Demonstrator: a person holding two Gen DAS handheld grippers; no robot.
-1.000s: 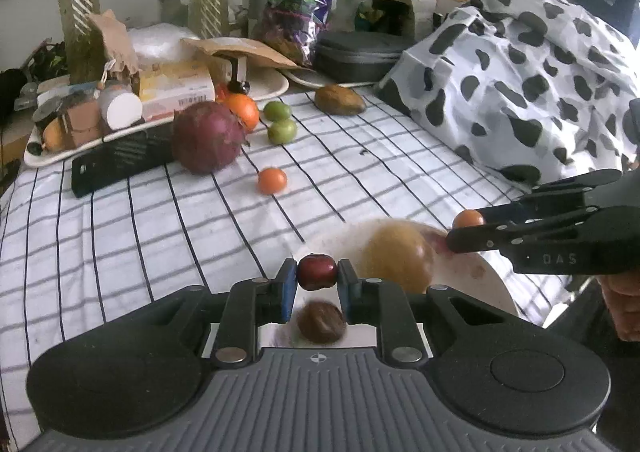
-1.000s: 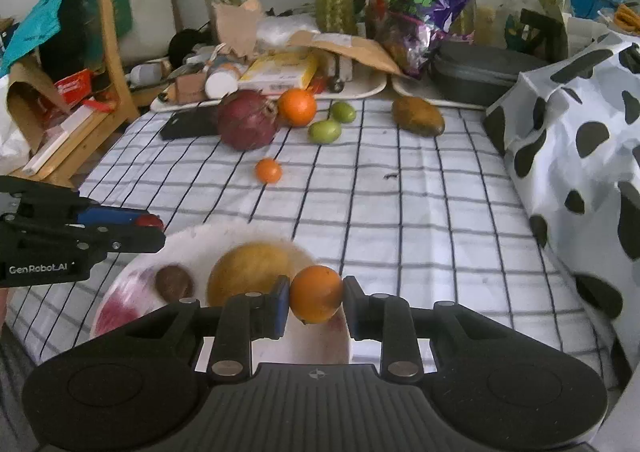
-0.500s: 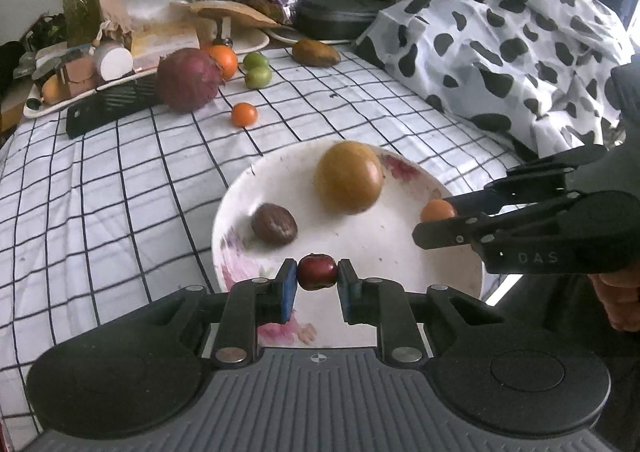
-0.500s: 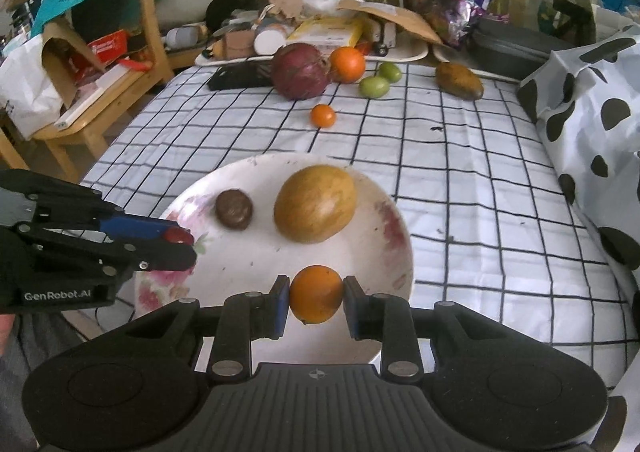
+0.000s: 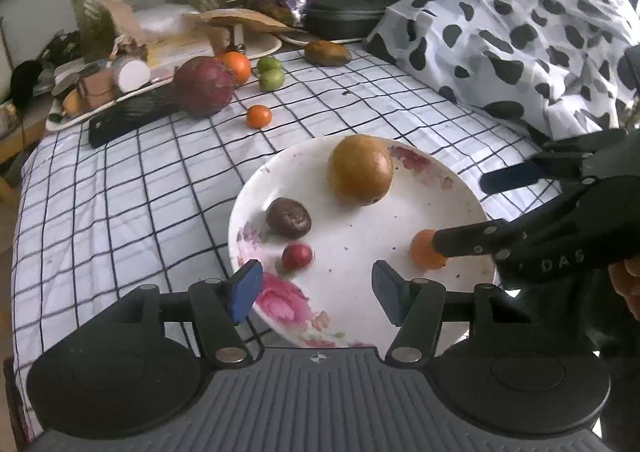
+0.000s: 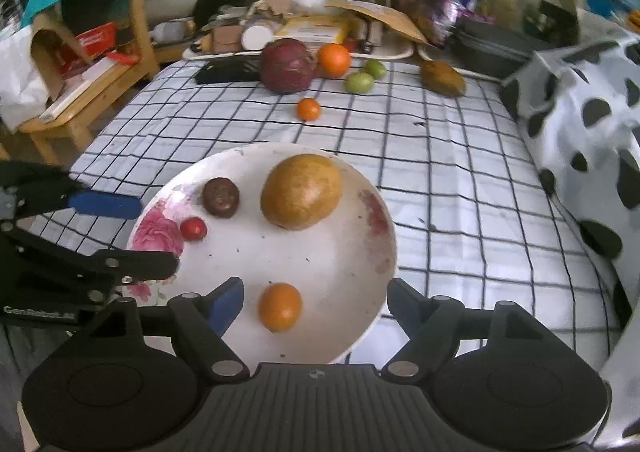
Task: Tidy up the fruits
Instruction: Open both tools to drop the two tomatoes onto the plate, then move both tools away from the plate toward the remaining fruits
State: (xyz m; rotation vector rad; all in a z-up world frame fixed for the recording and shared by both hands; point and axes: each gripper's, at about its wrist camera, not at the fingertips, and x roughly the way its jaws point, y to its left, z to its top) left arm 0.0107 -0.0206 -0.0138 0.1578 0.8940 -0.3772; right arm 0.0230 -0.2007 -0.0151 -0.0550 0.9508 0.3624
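Note:
A white flowered plate holds a large yellow-brown fruit, a dark brown fruit, a small red fruit and a small orange. My left gripper hangs over the plate's near edge, its jaws opening; the red fruit lies on the plate just beyond them, untouched. My right gripper is also opening, with the orange resting on the plate between its blue pads, clear of both.
Farther back on the checked cloth lie a small orange, a big purple-red fruit, an orange, two green fruits, a brown fruit and a black remote. A cow-print cloth covers the right side.
Both grippers have opened. The red fruit dropped from the left gripper onto the plate, and the orange dropped from the right gripper onto the plate.

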